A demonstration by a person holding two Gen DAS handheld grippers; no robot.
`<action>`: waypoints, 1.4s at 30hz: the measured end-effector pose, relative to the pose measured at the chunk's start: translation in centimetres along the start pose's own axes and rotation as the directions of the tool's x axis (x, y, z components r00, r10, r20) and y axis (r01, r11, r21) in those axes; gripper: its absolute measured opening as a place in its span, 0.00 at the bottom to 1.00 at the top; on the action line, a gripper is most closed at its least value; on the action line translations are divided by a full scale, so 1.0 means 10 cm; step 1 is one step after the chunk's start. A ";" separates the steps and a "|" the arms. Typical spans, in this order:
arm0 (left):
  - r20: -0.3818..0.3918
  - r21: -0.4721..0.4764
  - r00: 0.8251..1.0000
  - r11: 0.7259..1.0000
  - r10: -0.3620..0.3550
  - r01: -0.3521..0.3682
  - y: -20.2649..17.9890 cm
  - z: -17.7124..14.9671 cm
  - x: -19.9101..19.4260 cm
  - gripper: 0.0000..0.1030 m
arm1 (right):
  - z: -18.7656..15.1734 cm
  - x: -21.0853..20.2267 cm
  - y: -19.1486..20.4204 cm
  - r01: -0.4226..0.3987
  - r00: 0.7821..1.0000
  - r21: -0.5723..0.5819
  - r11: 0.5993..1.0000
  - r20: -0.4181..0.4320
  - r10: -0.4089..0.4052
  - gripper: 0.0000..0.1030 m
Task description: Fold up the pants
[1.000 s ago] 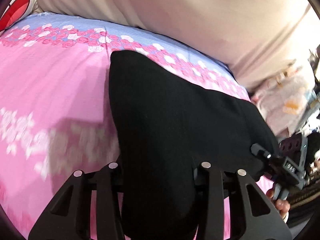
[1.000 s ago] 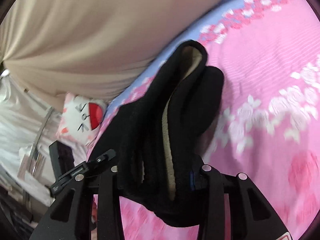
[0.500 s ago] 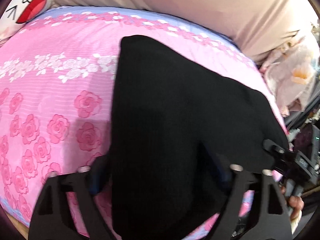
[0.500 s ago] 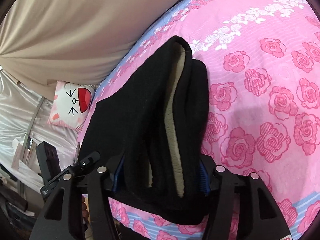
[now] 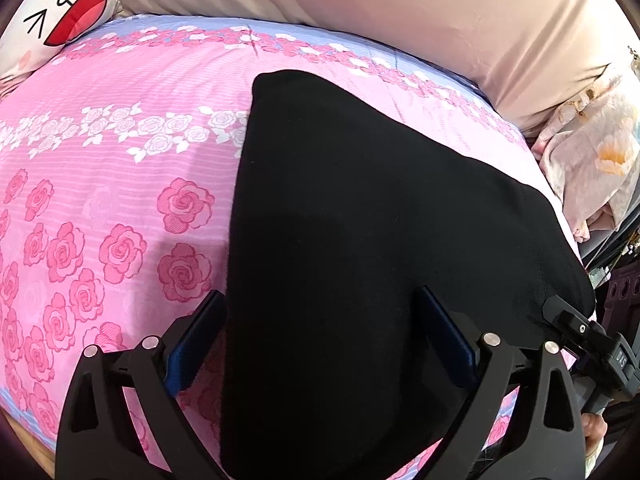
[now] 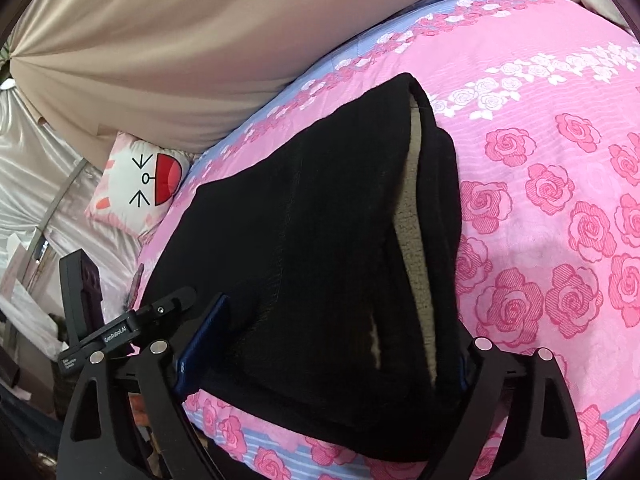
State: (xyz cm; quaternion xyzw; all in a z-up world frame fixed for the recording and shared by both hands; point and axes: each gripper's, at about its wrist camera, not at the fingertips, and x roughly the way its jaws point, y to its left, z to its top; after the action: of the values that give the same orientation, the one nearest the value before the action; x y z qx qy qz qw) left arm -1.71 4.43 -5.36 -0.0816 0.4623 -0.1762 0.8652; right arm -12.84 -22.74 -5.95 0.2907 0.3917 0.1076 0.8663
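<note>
Folded black pants (image 5: pixel 360 220) lie on the pink rose bedsheet (image 5: pixel 100 160), reaching the bed's near edge. My left gripper (image 5: pixel 320 340) straddles their near end; its jaws stand wide and are closing slightly, the blue pads beside the cloth, not pressing on it. In the right wrist view the pants (image 6: pixel 300 240) show a beige fleece lining (image 6: pixel 412 220) along the fold. My right gripper (image 6: pixel 332 352) also has the pants between its jaws, which are opening; its right pad is hidden behind the cloth. Each gripper shows at the edge of the other's view.
A white cartoon-face pillow (image 6: pixel 140 176) lies at the bed's head. Beige fabric (image 5: pixel 360 8) hangs along the far side. A heap of floral bedding (image 5: pixel 592 152) sits off the bed's right end. The sheet's blue-striped near edge (image 6: pixel 260 440) runs below the grippers.
Both grippers' jaws have spread wide from a tighter hold on the pants. The pants have come down and now lie flatter on the sheet. Both hands moved over the bed.
</note>
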 end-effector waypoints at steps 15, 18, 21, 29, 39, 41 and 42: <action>0.002 0.040 0.974 0.973 -0.228 0.227 -0.15 -0.12 -0.71 0.39 | -0.12 -0.69 0.19 -0.069 0.997 -0.031 0.997 0.027 0.070 0.39; 0.029 0.087 0.968 0.965 -0.251 0.248 -0.24 -0.15 -0.96 0.39 | -0.14 -0.93 0.38 -0.080 0.995 -0.098 0.992 0.044 0.085 0.38; 0.069 0.135 0.960 0.956 -0.270 0.259 -0.34 -0.12 -1.22 0.39 | -0.13 -1.14 0.58 -0.094 0.992 -0.155 0.983 0.073 0.106 0.38; 0.262 0.264 0.919 0.937 -0.296 0.227 -0.52 0.38 -1.73 0.39 | 0.38 -1.51 0.98 -0.108 0.957 -0.283 0.953 0.231 0.177 0.38; 0.503 0.333 0.826 0.939 -0.256 0.088 -0.68 1.74 -1.57 0.40 | 1.71 -1.13 1.13 -0.113 0.865 -0.391 0.913 0.413 0.284 0.38; 0.517 0.314 0.823 0.946 -0.236 0.074 -0.64 2.01 -1.36 0.40 | 2.05 -0.85 1.02 -0.123 0.859 -0.376 0.919 0.424 0.288 0.38; 0.524 0.312 0.820 0.948 -0.230 0.067 -0.62 2.10 -1.27 0.40 | 2.16 -0.75 0.99 -0.123 0.858 -0.373 0.920 0.426 0.287 0.38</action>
State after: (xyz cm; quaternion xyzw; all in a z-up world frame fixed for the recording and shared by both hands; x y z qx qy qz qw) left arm 7.71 3.06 18.08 -0.0425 0.1547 -0.2761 0.9477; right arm -1.40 -26.93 15.80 0.1983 0.1113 0.1909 0.9549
